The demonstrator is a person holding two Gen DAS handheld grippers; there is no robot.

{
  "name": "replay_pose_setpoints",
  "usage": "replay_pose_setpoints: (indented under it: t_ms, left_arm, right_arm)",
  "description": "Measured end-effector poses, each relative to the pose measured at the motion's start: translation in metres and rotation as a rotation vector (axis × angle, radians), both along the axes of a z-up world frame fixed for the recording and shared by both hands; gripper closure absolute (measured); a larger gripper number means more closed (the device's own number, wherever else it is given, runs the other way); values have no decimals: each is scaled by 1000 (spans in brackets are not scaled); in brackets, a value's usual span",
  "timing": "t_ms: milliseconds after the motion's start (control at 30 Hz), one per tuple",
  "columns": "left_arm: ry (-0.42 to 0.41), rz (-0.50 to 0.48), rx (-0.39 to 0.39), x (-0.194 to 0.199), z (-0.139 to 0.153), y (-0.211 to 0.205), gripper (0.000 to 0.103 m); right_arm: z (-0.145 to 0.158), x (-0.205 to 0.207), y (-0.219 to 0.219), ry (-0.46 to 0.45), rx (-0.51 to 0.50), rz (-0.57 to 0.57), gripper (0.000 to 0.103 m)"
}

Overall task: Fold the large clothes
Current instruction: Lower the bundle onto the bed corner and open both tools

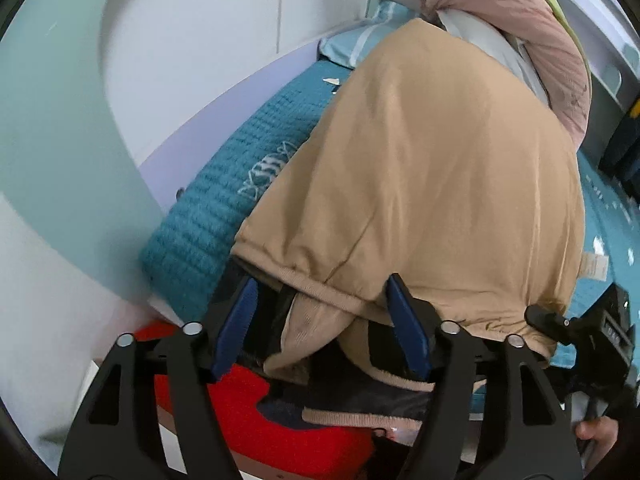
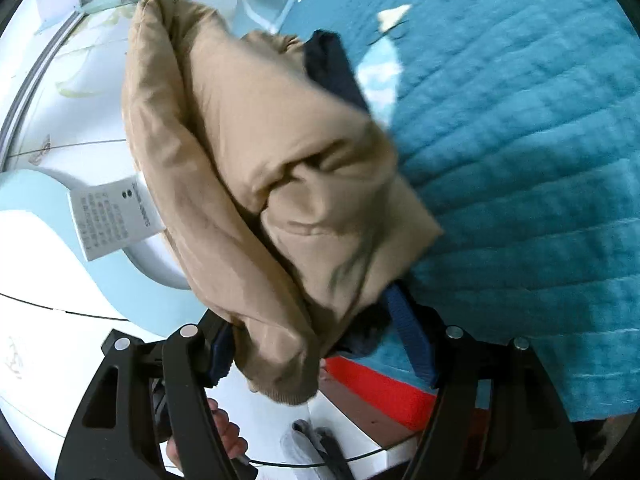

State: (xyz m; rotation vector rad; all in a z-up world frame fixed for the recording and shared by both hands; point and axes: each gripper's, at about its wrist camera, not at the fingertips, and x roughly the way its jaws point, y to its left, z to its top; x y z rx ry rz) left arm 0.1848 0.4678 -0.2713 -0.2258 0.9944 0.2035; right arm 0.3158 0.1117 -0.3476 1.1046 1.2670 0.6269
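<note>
- Left wrist view: tan jacket (image 1: 420,168) is lying spread over the teal quilt (image 1: 224,208), its ribbed hem (image 1: 320,300) hanging off the quilt's near edge.
- Left gripper (image 1: 324,328): jaws are standing wide, hem and dark lining drooping between the blue pads (image 1: 236,328); no pinch is showing, so the cloth is resting there rather than being held.
- Right gripper (image 2: 320,332): jaws are standing wide apart with a bunched fold of the jacket (image 2: 280,152) bulging between them; whether the pads are actually pressing it I cannot tell.
- Care label (image 2: 116,216): dangling off the jacket on the side away from the quilt (image 2: 520,160).
- Red item (image 1: 224,404): sitting below the quilt's near edge, under the hem.
- Handling note, as judgement: both pads should be closing on the ribbed band, not the slippery shell; corners should be travelling level across the quilt, keeping padding from bunching and the label tucked inside.
</note>
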Motion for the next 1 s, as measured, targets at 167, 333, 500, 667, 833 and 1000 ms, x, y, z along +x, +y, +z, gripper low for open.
replay_pose_setpoints:
  t_ms: [167,333,500,667,833,1000]
  left_arm:
    - [-3,20,5,-12,7,-4,26]
    - [12,37,10,-23,11,-10,23]
    - [-153,38,-49,-45,53,-21,21]
    - [-168,-12,-26,-24,57,-44,19]
    - [-91,38,-48,2,18,-41,19]
    - [-66,110,-48,14,-4,-34,14]
  right_arm:
    - [18,-12,-33,-63,-84,43,34]
    - [58,-4,-39,-127,-206,81,34]
    - [111,-28,-37,-357,-332,101,60]
    - [163,-5,-6,-590,-332,226,87]
    - [165,43,50,-706,-456,334,84]
    - [113,102,73,-604,-638,415,89]
